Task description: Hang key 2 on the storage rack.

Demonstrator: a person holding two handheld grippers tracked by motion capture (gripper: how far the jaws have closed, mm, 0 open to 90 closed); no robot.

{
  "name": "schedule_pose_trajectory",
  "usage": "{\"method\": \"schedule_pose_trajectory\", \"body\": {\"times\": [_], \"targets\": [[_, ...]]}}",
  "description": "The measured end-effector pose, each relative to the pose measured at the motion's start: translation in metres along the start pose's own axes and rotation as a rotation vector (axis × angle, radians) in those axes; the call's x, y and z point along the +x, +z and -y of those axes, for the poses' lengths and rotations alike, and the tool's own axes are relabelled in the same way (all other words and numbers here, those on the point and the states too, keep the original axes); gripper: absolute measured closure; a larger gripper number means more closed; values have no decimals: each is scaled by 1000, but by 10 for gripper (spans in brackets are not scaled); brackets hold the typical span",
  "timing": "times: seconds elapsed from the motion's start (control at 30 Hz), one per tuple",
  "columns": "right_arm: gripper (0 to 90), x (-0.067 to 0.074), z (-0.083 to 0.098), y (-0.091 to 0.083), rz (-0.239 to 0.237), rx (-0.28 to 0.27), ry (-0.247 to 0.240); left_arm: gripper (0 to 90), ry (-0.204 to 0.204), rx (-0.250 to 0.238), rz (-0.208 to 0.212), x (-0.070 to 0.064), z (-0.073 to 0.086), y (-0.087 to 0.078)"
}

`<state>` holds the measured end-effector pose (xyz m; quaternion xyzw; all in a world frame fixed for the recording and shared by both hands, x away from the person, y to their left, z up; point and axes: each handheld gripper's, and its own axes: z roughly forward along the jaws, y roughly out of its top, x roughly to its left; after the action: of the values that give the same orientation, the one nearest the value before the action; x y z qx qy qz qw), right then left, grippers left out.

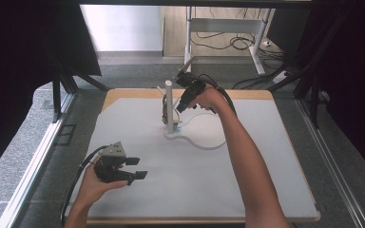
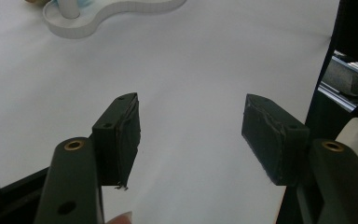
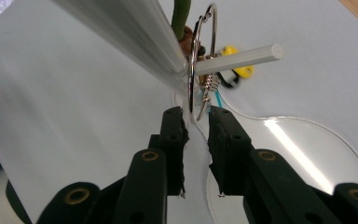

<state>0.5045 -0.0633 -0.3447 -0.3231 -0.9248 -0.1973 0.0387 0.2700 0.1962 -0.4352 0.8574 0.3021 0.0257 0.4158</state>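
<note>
Pictured at the white table [image 1: 247,190]: right gripper [image 3: 196,122] with fingers narrowed around a metal key ring [image 3: 200,60] hung on the white stand's [image 1: 169,107] peg, apparently to lift it, left gripper [image 1: 134,168] idle, fingers spread, empty.

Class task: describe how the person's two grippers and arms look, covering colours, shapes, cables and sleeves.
Both grippers are black, each with two flat, blocky jaws fixed by brass-coloured screws. The left gripper carries a grey three-cornered plate on top and trails a black cable. The right gripper trails a thicker black cable. Both forearms are bare, with no sleeves.
</note>
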Motion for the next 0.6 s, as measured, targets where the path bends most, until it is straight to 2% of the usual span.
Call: {"method": "schedule_pose_trajectory", "body": {"times": [0.3,0.6], "targets": [[641,2,21,-25,23,-60,22,375,-1,-1,-8,0,0,-1],[571,8,69,-53,48,-153,14,370,-1,8,-21,0,1,-1]]}}
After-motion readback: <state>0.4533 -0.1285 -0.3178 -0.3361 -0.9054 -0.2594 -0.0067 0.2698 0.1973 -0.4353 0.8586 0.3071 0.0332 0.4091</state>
